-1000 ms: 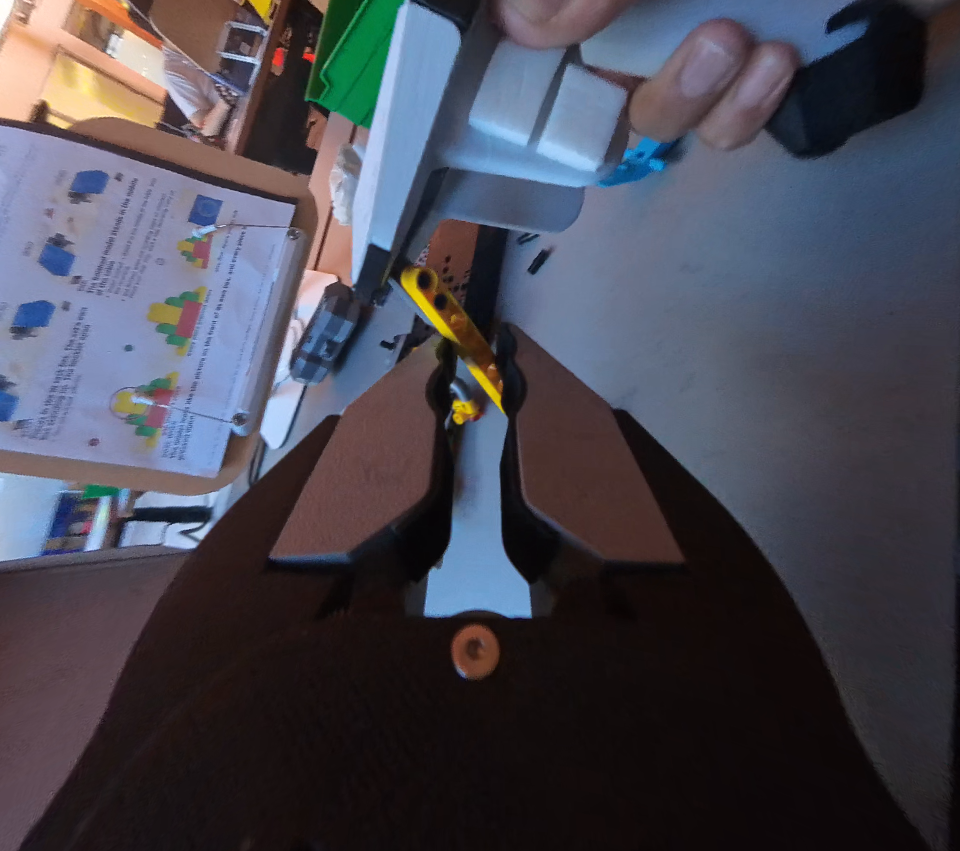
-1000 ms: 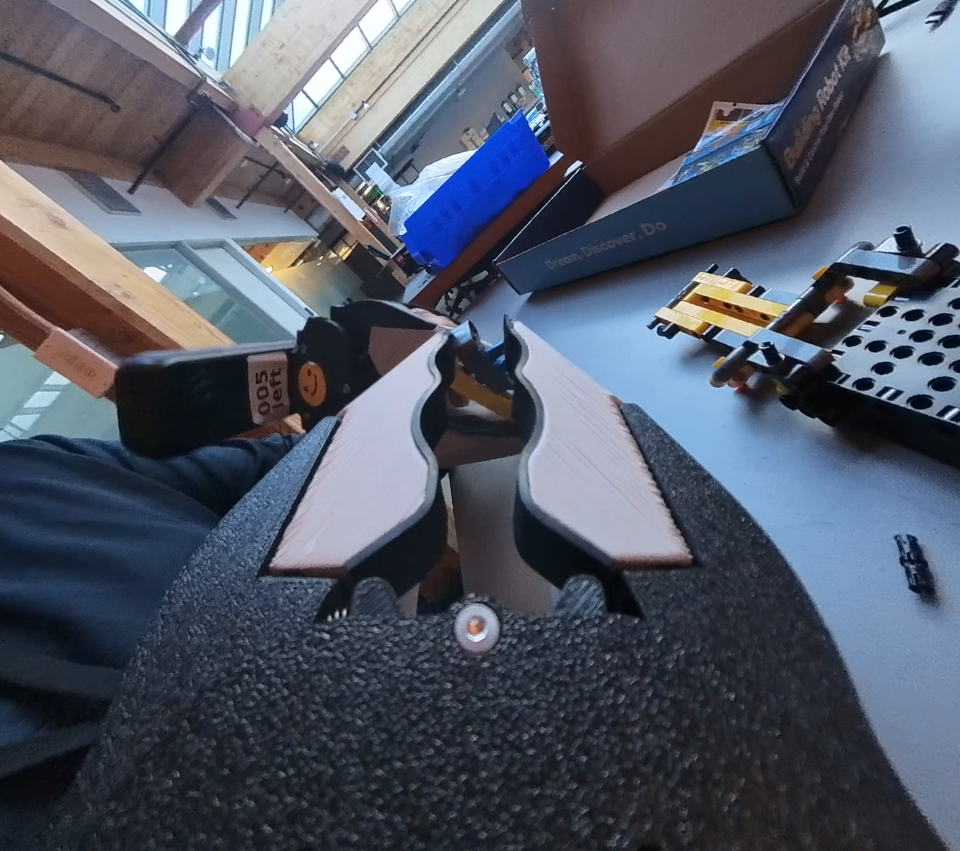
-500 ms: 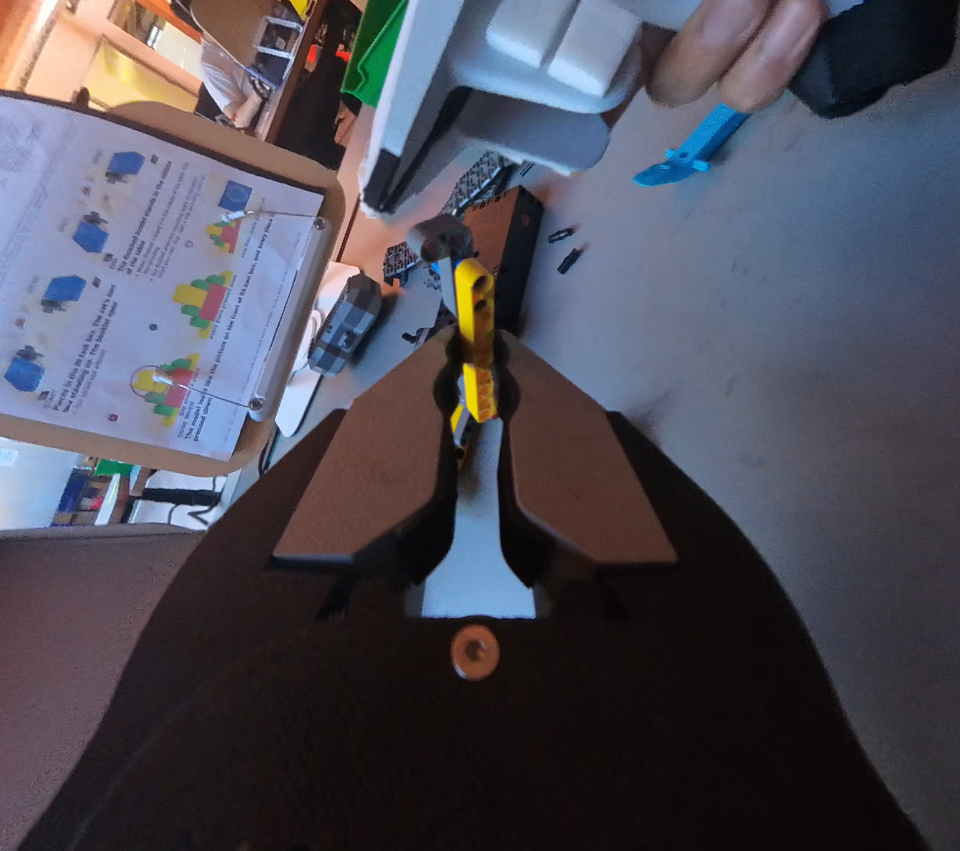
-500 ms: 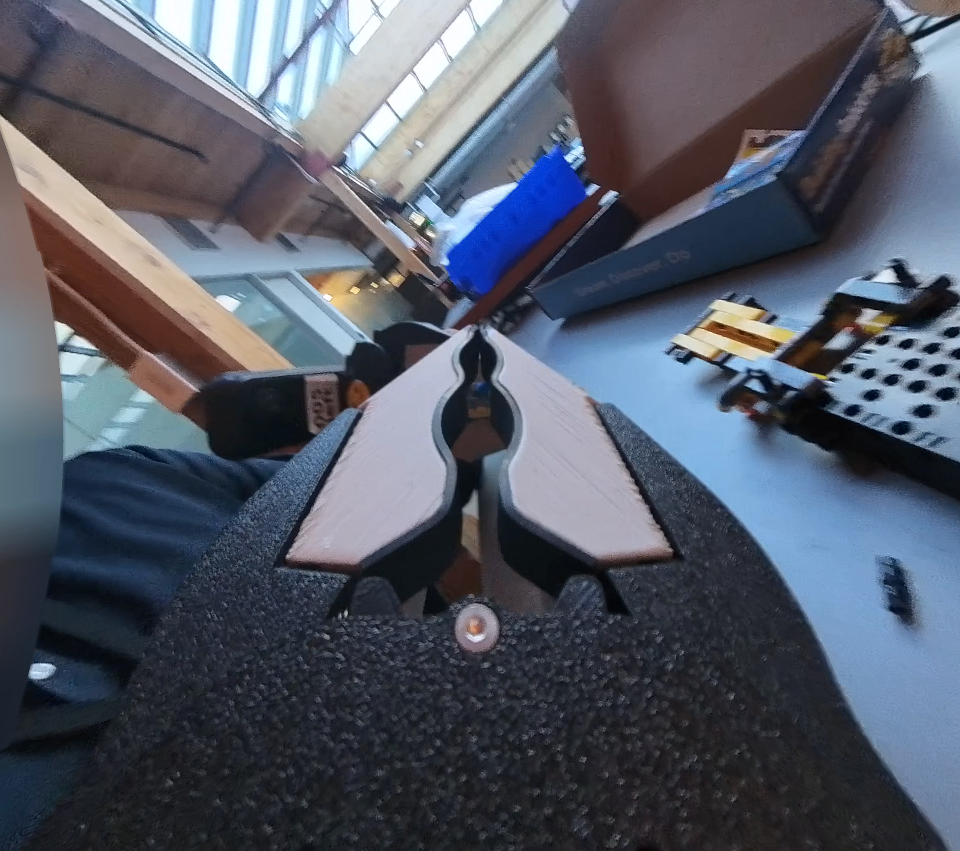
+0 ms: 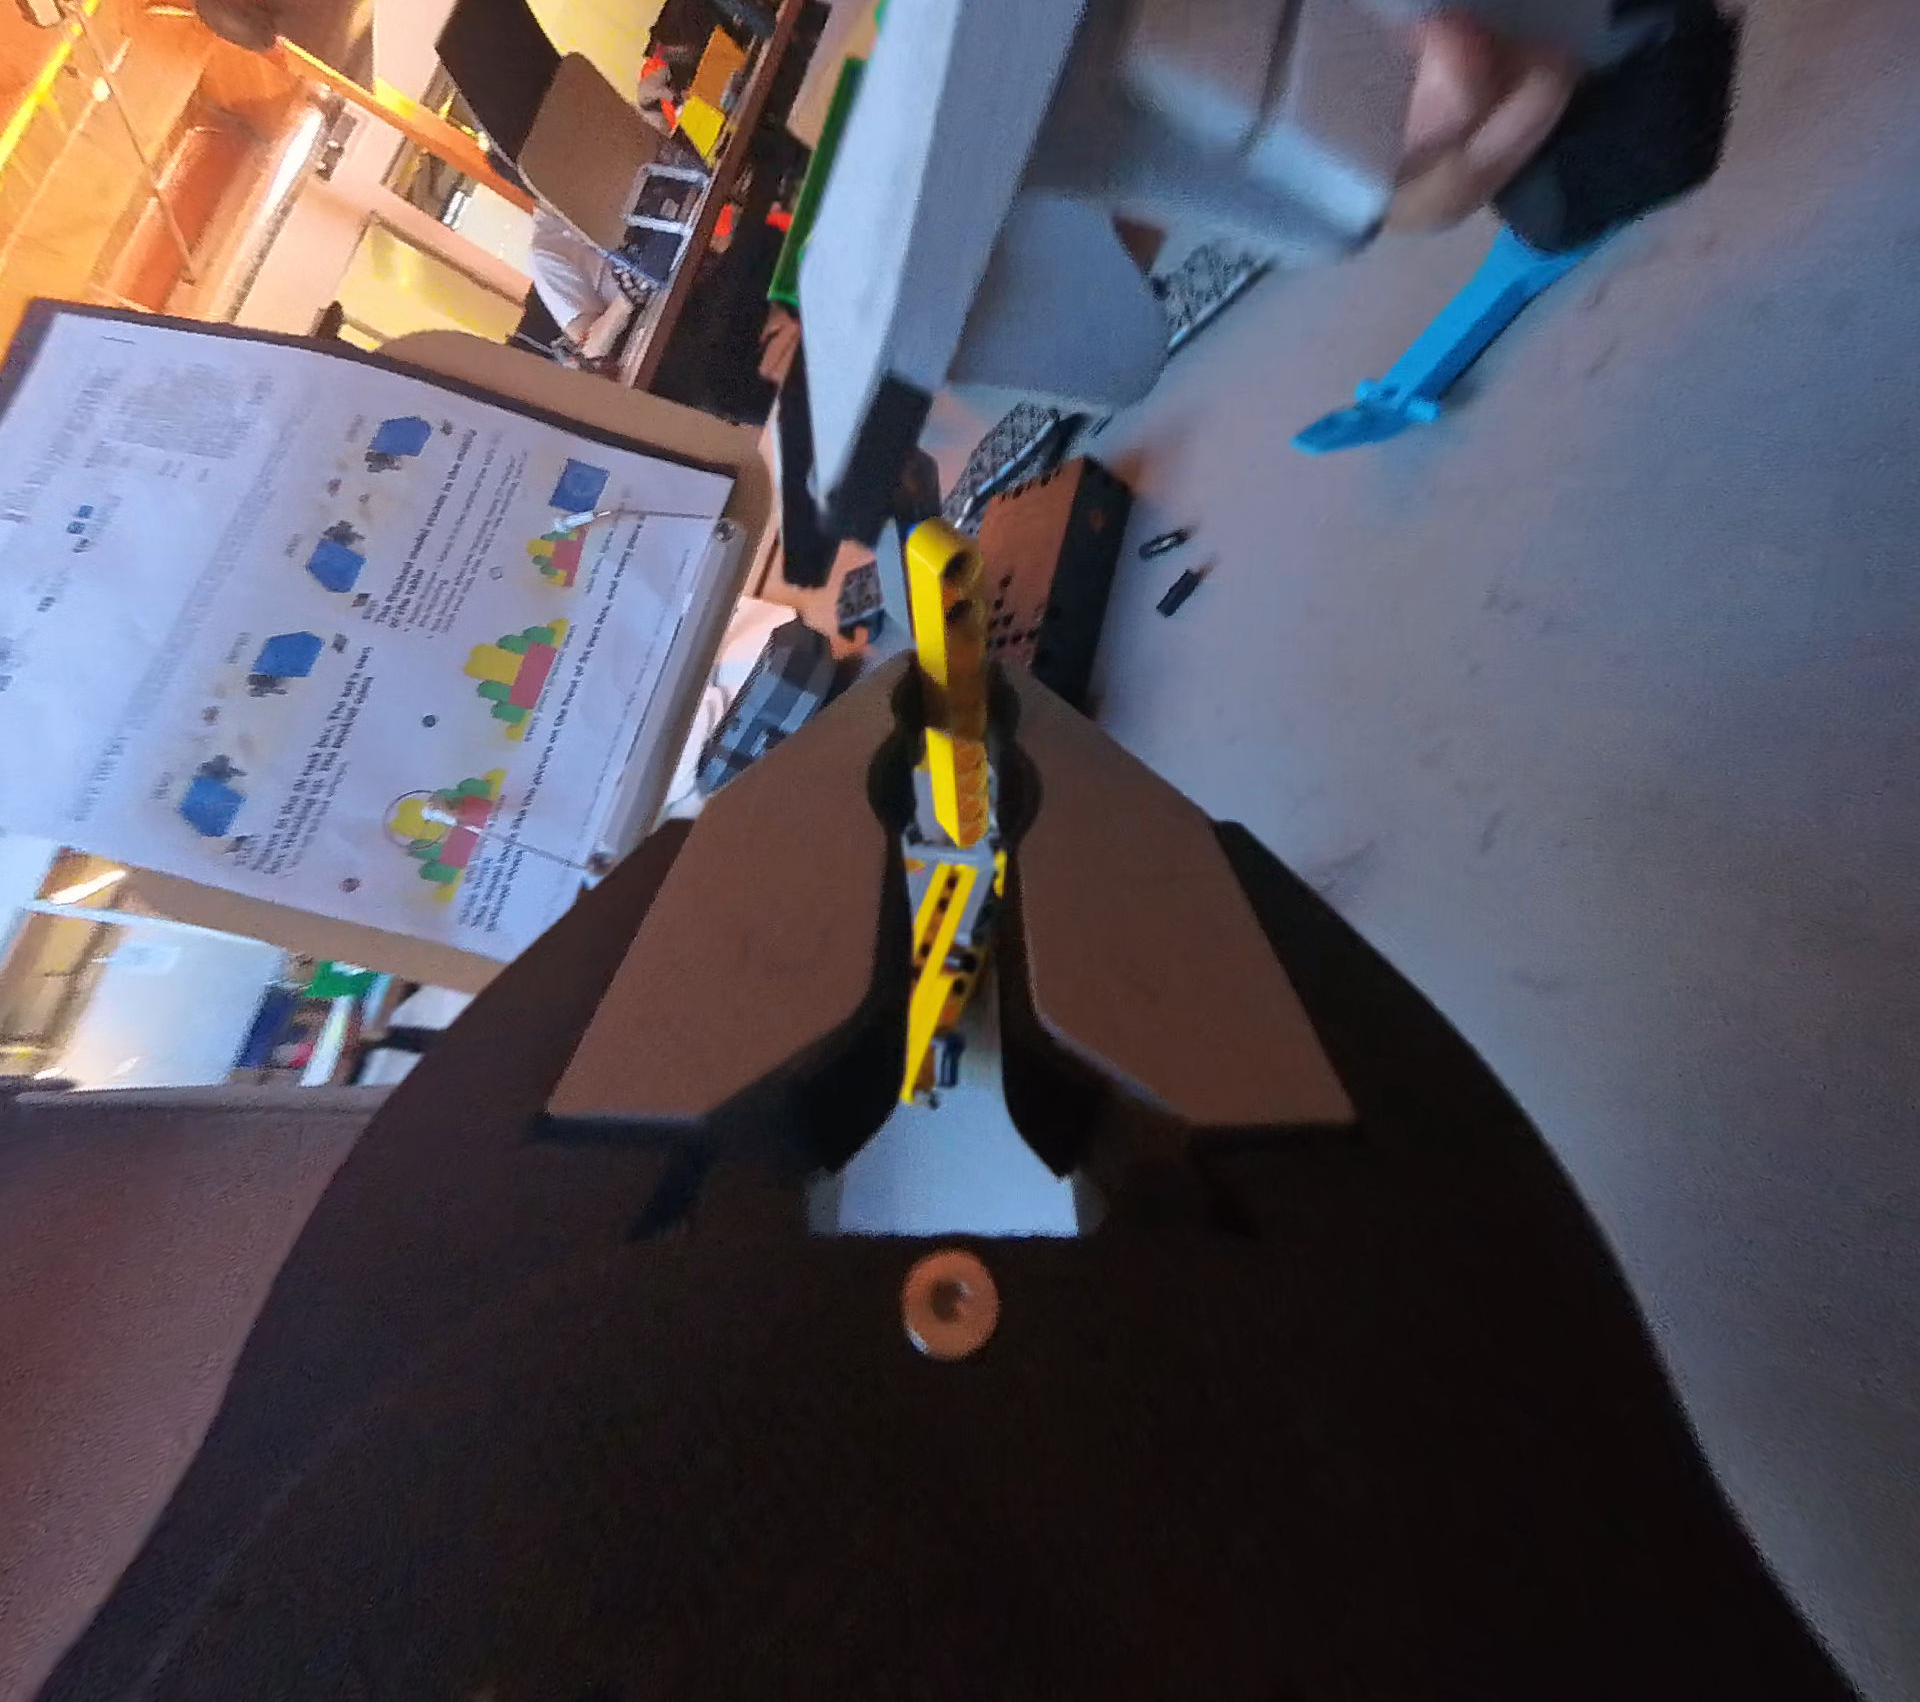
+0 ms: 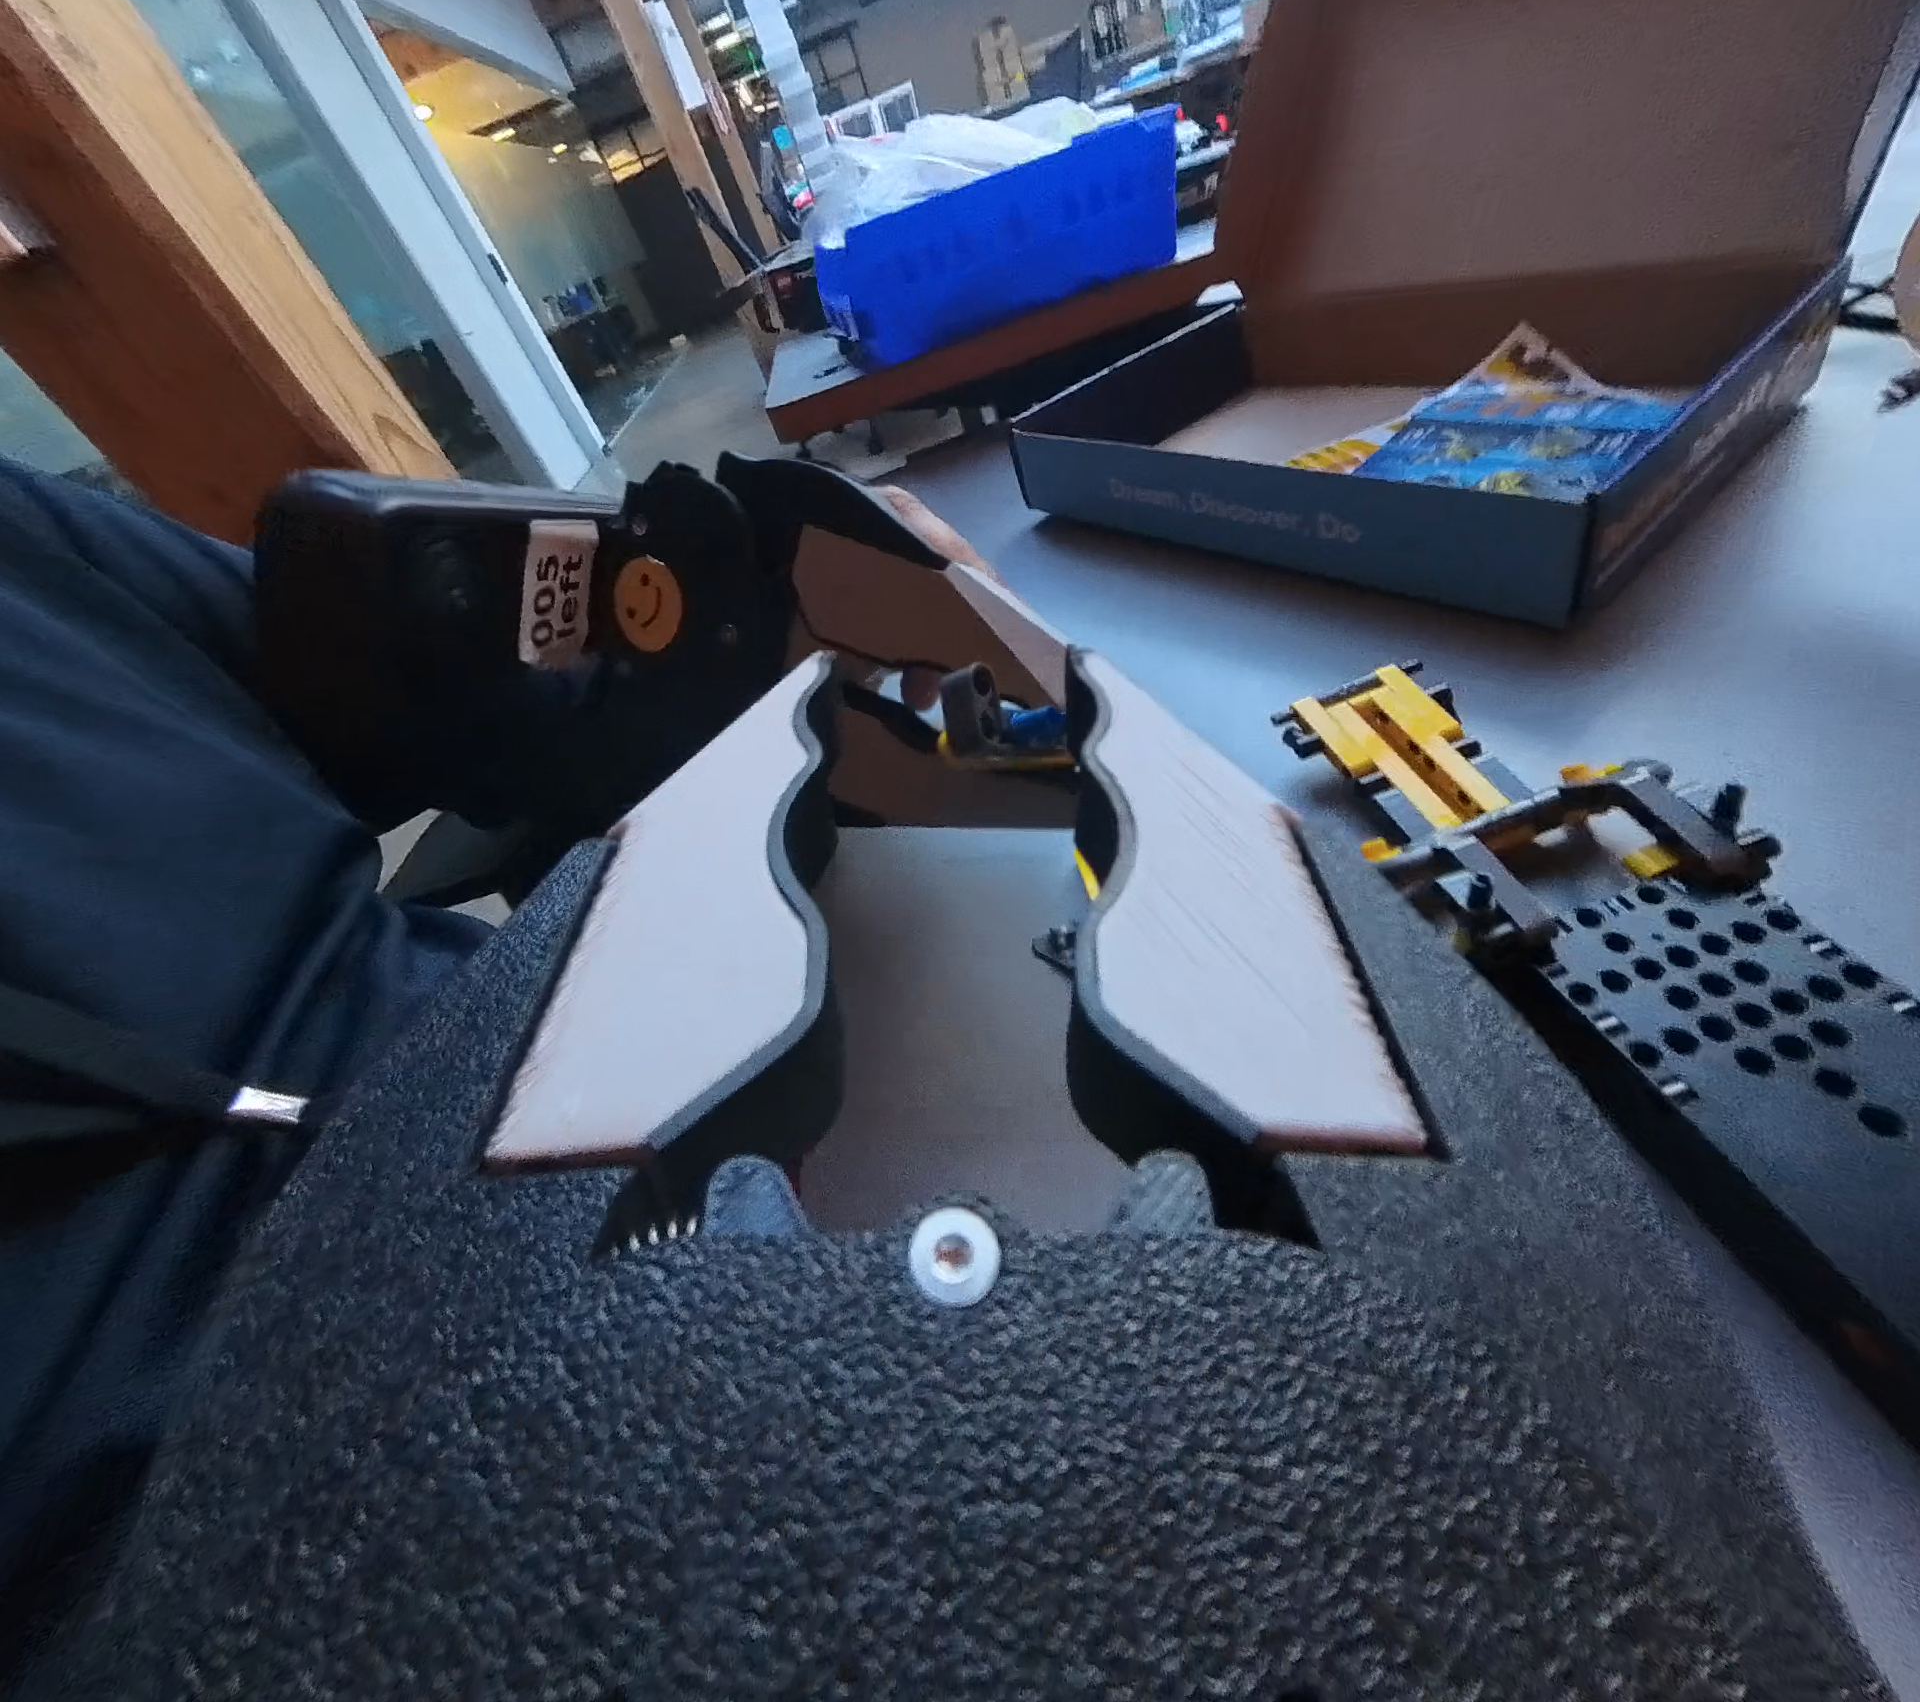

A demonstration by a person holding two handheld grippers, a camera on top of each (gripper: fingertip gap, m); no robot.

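1. The left claw (image 5: 951, 696) is clamped tight on a yellow holed beam assembly (image 5: 945, 613), whose tip sticks out past the fingertips, held up off the grey desk (image 5: 1507, 717).
2. The right claw (image 6: 951, 696) stands wide apart with nothing between its fingers, just in front of the left claw and its small yellow-and-grey piece.
3. On the desk to the right lies a black perforated plate (image 6: 1745, 1018) with a yellow-and-black frame (image 6: 1392, 743) touching its far end.
4. Farther off sits an open blue cardboard box (image 6: 1299, 509), booklets inside.
5. A blue strip (image 5: 1444, 348) and small black pins (image 5: 1179, 582) lie near a clipboard with an instruction sheet (image 5: 343, 613).
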